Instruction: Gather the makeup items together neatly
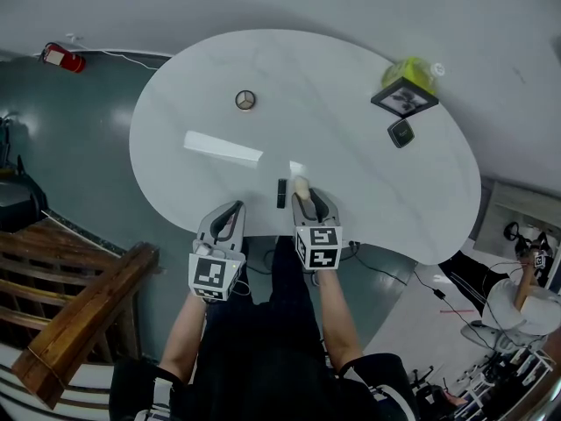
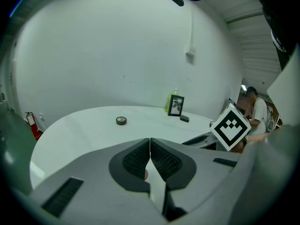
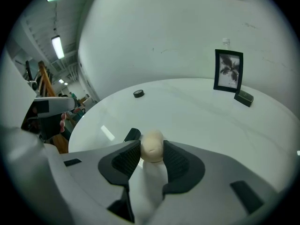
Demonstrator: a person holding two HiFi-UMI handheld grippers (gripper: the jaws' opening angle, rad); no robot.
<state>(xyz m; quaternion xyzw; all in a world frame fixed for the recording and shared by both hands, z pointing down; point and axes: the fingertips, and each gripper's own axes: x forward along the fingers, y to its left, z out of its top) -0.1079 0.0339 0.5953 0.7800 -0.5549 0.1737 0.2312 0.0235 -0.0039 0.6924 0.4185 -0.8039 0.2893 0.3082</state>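
A beige makeup sponge (image 3: 152,146) sits on the white table (image 1: 219,68) near its front edge, between the jaws of my right gripper (image 3: 152,153). It keeps its round shape and the pads lie beside it without squeezing. In the head view the sponge (image 1: 301,185) shows at the tips of the right gripper (image 1: 303,195). A thin black stick (image 1: 281,193) lies just left of it. A round tin (image 1: 245,100) sits far back, and a black square compact (image 1: 401,132) lies at the right. My left gripper (image 1: 230,214) hangs at the table's front edge, shut and empty.
A framed photo (image 1: 404,99) stands at the back right with a yellow-green bottle (image 1: 412,70) behind it. A red fire extinguisher (image 1: 63,58) lies on the floor at the left, wooden stairs (image 1: 79,323) are at the lower left, and a person (image 1: 517,296) sits at the right.
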